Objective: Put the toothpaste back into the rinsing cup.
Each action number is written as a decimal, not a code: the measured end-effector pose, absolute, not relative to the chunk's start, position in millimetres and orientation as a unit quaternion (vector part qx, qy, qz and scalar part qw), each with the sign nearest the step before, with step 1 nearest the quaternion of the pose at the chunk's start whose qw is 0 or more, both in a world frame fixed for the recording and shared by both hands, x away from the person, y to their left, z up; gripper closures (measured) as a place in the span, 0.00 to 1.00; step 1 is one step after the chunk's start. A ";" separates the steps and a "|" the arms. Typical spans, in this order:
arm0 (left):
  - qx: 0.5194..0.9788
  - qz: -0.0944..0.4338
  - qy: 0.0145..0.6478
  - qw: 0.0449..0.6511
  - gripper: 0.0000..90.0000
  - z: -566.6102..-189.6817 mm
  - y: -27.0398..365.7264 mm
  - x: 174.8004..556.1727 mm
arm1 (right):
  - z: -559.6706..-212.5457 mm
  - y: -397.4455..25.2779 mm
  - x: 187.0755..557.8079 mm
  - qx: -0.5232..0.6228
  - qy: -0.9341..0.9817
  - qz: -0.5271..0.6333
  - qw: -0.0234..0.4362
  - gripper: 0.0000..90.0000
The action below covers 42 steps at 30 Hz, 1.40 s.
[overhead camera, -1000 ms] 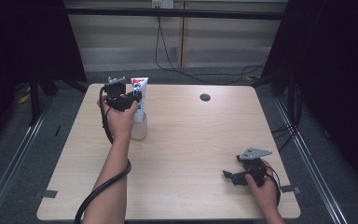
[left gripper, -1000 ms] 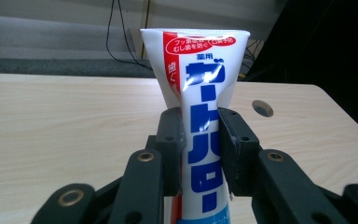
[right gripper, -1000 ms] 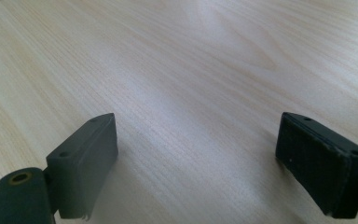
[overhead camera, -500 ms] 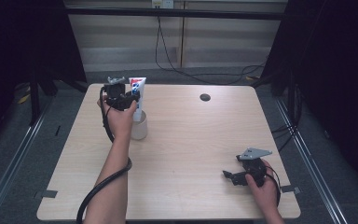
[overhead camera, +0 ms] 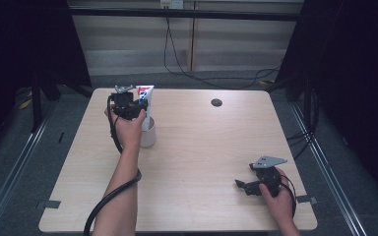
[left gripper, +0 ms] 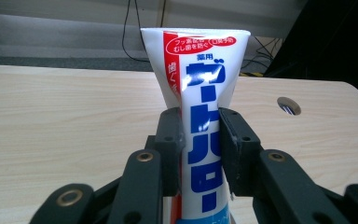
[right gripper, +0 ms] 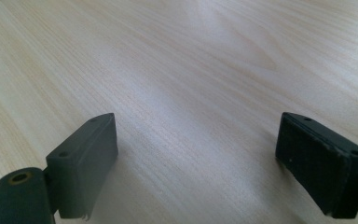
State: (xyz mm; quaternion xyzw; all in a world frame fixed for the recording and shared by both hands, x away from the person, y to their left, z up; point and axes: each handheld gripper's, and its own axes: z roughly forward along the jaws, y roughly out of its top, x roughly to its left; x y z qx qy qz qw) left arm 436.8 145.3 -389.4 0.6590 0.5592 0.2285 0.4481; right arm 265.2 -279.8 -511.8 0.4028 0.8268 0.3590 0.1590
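Half done, by look: left tongs [left gripper: 199, 135] clamp tube [left gripper: 198, 84] upright over cup [overhead camera: 147, 133], far left of counter [overhead camera: 202, 147]; release pending. Right tongs [right gripper: 196, 163] wide open, idle near right.

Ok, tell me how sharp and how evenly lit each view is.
High view: table lit, surroundings dark. Left gripper view: toothpaste tube crisp with a streak of glare, background wall soft. Right gripper view: right gripper jaws blurred, wood grain sharper farther off.
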 end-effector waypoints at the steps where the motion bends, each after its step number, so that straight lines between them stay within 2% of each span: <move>1: 0.660 0.227 0.559 0.447 0.79 -389.8 145.3 436.4 | -511.8 -280.0 265.2 0.402 0.828 0.359 0.159 0.14; 13: 0.654 0.227 0.563 0.452 0.78 -402.4 148.9 431.8 | -511.7 -279.6 264.3 0.403 0.827 0.358 0.158 0.14; 42: 0.668 0.230 0.556 0.438 0.77 -398.6 141.6 415.4 | -511.6 -279.5 264.1 0.403 0.827 0.358 0.157 0.14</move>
